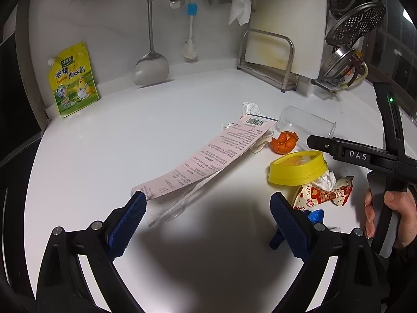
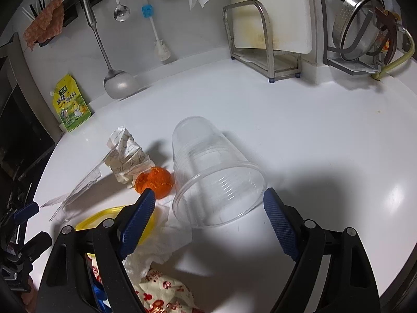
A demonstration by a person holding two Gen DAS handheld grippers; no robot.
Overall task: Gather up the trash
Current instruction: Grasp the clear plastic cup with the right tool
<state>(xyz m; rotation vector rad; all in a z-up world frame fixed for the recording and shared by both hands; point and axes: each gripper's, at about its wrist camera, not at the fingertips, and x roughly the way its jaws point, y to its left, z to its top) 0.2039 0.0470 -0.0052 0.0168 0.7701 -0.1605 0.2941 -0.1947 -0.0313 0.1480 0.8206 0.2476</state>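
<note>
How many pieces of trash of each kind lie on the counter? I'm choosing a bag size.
Clear plastic cup: 1
Yellow lid: 1
Orange peel: 1
Pink package card: 1
Red-and-white wrapper: 1
Crumpled paper and tissue: 2
Total: 7

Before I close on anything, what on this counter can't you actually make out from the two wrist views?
- Left wrist view: the blue item is mostly hidden behind the left gripper's finger; what it is, unclear.
- Right wrist view: the yellow lid is covered by the right gripper's finger.
- Right wrist view: the red-patterned wrapper is cut off by the bottom edge.
</note>
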